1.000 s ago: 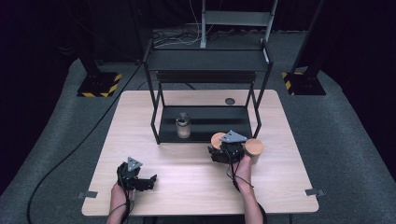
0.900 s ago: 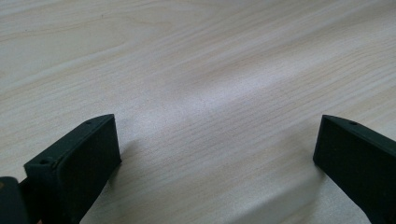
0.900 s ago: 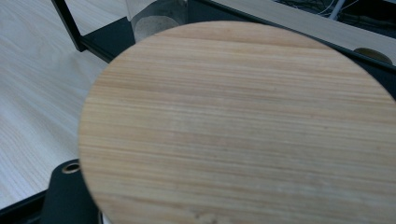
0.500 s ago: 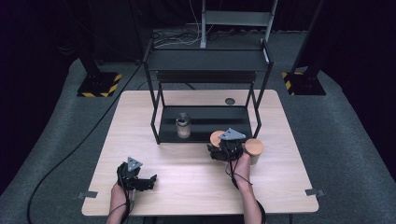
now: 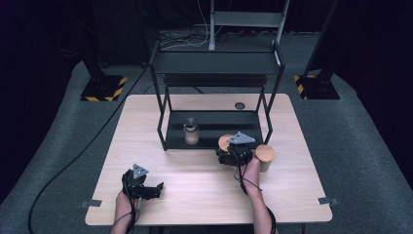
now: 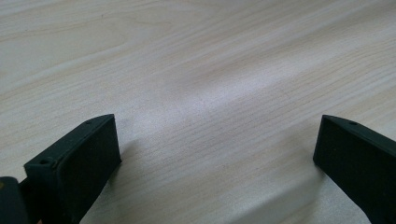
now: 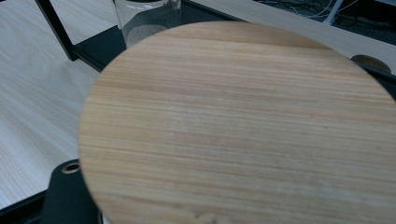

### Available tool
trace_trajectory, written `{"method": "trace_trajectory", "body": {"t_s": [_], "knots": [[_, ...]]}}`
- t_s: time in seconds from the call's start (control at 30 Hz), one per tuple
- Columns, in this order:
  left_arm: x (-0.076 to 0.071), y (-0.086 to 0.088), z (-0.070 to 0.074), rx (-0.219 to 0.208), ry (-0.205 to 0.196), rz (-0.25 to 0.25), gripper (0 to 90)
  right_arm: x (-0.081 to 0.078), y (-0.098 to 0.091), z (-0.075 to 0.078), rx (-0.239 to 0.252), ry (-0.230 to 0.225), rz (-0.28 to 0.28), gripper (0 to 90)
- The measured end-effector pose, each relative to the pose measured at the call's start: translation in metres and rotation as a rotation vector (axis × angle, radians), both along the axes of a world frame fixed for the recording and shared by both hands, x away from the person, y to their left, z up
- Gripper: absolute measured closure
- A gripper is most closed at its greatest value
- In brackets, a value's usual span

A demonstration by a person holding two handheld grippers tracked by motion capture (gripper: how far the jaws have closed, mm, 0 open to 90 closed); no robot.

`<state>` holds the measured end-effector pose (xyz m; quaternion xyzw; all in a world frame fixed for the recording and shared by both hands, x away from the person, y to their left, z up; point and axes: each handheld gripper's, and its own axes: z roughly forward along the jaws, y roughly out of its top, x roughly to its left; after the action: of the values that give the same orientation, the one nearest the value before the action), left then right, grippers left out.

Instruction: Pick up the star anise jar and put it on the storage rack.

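A round wooden lid [image 7: 238,126] sits close in front of the right gripper view and hides the jaws. In the high view my right gripper [image 5: 229,150] is shut on this wooden lid [image 5: 224,142], at the front edge of the black rack's lower shelf [image 5: 219,122]. An open glass jar [image 5: 191,131] stands on that shelf to the left, and the same jar [image 7: 147,16] shows behind the lid. My left gripper [image 5: 146,187] rests low over the table near the front left. Its jaws [image 6: 219,137] are wide open over bare wood.
A second jar with a wooden lid [image 5: 265,156] stands on the table just right of my right gripper. The black two-level rack [image 5: 214,63] takes up the table's back middle. A small round disc [image 5: 239,105] lies by its right rear leg.
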<state>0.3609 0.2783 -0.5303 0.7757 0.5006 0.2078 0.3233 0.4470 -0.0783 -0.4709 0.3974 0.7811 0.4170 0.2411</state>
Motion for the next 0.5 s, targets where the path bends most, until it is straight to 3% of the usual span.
{"method": "trace_trajectory", "body": {"t_s": [0.5], "knots": [[0.0,0.0,0.0,0.0,0.0,0.0,0.0,0.0077,0.0047,0.0012,-0.002,0.003,0.002,25.1]]}}
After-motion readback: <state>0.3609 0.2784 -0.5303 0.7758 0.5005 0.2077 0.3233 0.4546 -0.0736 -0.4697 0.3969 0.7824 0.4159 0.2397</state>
